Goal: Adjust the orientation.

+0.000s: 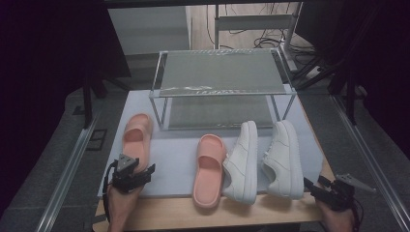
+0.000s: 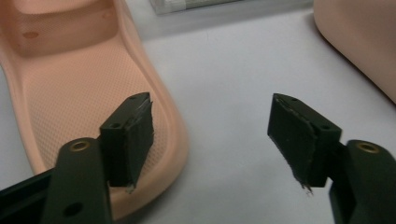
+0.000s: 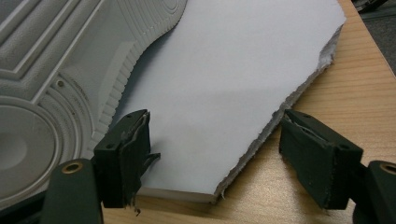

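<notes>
Two pink slides lie on a white board [image 1: 174, 159]: the left slide [image 1: 137, 137] and the middle slide [image 1: 209, 171]. Two white sneakers, one [image 1: 241, 162] beside the other [image 1: 284, 159], lie on their sides to the right. My left gripper [image 1: 142, 170] is open at the left slide's heel. In the left gripper view it [image 2: 210, 107] has one jaw over the slide's heel [image 2: 79, 93] and the other over bare board. My right gripper [image 1: 313, 187] is open near the right sneaker's heel. In the right gripper view it [image 3: 215, 116] spans the board's corner [image 3: 224, 84], with the sneaker's sole [image 3: 51, 70] at its left.
A clear two-level shelf rack [image 1: 220, 72] stands at the back of the board. The wooden table [image 1: 203, 215] shows along the front edge and at the right [image 3: 345, 79]. Metal rails [image 1: 72, 164] run along both sides. The second slide's edge [image 2: 359, 37] is at the upper right of the left gripper view.
</notes>
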`<state>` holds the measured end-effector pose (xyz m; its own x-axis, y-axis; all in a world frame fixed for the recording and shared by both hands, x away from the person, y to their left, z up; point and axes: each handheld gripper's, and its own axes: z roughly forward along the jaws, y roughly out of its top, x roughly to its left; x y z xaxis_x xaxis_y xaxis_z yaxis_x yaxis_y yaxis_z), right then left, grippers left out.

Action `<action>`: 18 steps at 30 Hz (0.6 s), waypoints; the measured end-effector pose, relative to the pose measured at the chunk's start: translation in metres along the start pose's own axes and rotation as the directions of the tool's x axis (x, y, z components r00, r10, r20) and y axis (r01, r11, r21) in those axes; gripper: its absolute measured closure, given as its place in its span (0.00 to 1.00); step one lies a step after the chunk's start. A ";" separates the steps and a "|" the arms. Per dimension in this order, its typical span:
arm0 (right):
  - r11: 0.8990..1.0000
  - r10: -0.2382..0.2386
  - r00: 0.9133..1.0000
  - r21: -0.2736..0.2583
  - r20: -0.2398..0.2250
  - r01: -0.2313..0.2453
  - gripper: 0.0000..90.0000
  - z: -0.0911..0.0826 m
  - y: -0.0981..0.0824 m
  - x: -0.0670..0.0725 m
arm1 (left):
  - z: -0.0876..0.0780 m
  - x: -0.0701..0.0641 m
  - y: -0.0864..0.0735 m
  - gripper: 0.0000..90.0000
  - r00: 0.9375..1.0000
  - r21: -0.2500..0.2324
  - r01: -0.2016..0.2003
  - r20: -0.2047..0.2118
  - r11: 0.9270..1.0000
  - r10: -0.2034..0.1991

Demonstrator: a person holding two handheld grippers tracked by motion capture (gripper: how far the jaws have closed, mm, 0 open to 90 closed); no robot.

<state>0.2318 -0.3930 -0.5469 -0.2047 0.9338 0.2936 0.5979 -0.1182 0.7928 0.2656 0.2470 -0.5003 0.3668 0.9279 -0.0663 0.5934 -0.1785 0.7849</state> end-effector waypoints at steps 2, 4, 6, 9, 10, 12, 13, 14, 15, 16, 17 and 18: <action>1.000 0.000 1.000 0.000 0.000 0.000 0.28 0.000 0.000 0.000 | 0.002 0.002 0.002 0.41 1.000 0.003 -0.002 0.005 1.000 0.002; 1.000 0.000 1.000 0.000 0.000 0.000 0.28 0.000 0.000 0.000 | 0.004 0.005 0.005 0.45 1.000 0.010 0.000 0.009 1.000 -0.001; 1.000 0.000 1.000 0.000 -0.001 0.000 0.28 0.000 0.000 0.000 | 0.006 0.007 0.007 0.47 1.000 0.013 0.003 0.006 1.000 -0.003; 1.000 0.000 1.000 0.001 -0.002 0.000 0.28 0.000 0.000 0.000 | 0.008 0.010 0.010 0.51 1.000 0.016 0.006 0.000 1.000 -0.006; 1.000 0.000 1.000 0.000 -0.001 0.000 0.28 0.000 0.000 0.000 | 0.009 0.011 0.011 0.52 1.000 0.016 0.008 0.001 1.000 -0.008; 1.000 0.000 1.000 0.001 -0.002 0.000 0.28 0.000 0.000 0.000 | 0.010 0.013 0.013 0.55 1.000 0.018 0.015 -0.003 1.000 -0.015; 1.000 0.000 1.000 0.001 -0.002 0.000 0.28 0.000 0.000 0.000 | 0.011 0.015 0.013 0.56 1.000 0.019 0.015 -0.006 1.000 -0.015; 1.000 0.000 1.000 0.000 -0.001 0.000 0.28 0.000 0.000 0.000 | 0.012 0.016 0.014 0.57 1.000 0.018 0.019 -0.007 1.000 -0.018; 1.000 -0.001 1.000 0.001 -0.002 0.001 0.28 0.000 0.000 0.000 | 0.012 0.018 0.014 0.58 1.000 0.019 0.026 -0.009 0.999 -0.026; 1.000 0.000 1.000 0.001 -0.002 0.000 0.28 0.000 0.000 0.000 | 0.013 0.019 0.015 0.58 0.999 0.019 0.031 -0.011 0.999 -0.031; 1.000 -0.001 1.000 0.001 -0.002 0.001 0.28 0.000 0.000 0.000 | 0.013 0.021 0.016 0.60 0.999 0.020 0.036 -0.011 0.999 -0.036; 1.000 -0.001 1.000 0.001 -0.002 0.001 0.28 0.000 0.000 0.000 | 0.014 0.022 0.017 0.60 0.999 0.019 0.045 -0.013 0.999 -0.045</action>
<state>0.2316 -0.3932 -0.5469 -0.2066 0.9331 0.2943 0.5984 -0.1174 0.7925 0.2935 0.2603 -0.4973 0.3309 0.9390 -0.0935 0.6226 -0.1428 0.7694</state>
